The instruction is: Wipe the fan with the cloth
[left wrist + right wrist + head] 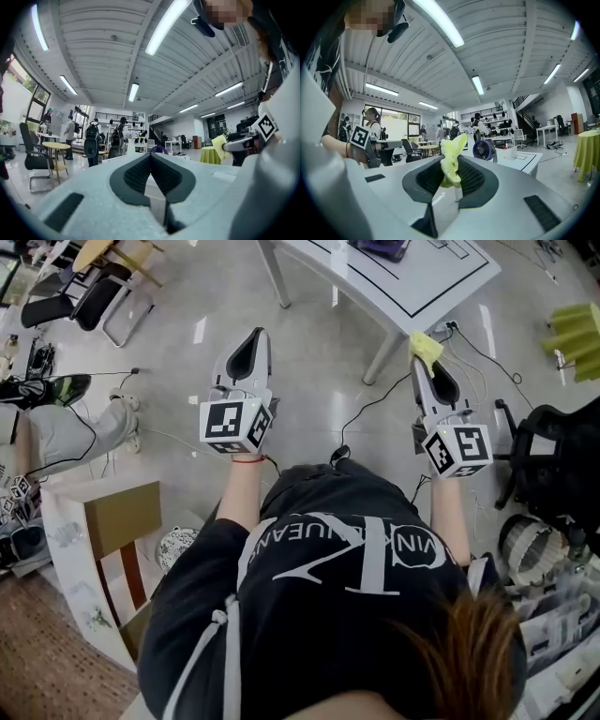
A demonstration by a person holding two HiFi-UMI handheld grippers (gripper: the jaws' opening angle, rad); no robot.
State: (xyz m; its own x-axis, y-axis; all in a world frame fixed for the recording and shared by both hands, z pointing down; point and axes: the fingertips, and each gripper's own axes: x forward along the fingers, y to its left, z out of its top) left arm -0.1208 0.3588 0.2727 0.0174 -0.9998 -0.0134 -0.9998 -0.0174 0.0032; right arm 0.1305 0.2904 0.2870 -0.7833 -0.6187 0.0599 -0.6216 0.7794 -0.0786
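Fan (483, 150) sits on the white surface (520, 161) ahead, apart from you. Your right hand-held gripper (454, 174) grasps the yellow cloth (451, 151), ready for wiping. Your left hand-held gripper (151, 157) is clenched, empty.

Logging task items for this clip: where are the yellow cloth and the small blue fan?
crumpled yellow cloth (449, 160), right gripper view, its bunched middle.
small round blue fan (483, 150), right gripper view, grille centre.

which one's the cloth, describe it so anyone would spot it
Start at the white table at the top of the head view. Beside its leg, the right tool is shut on the cloth, a small crumpled yellow-green scrap; the left tool holds nothing.
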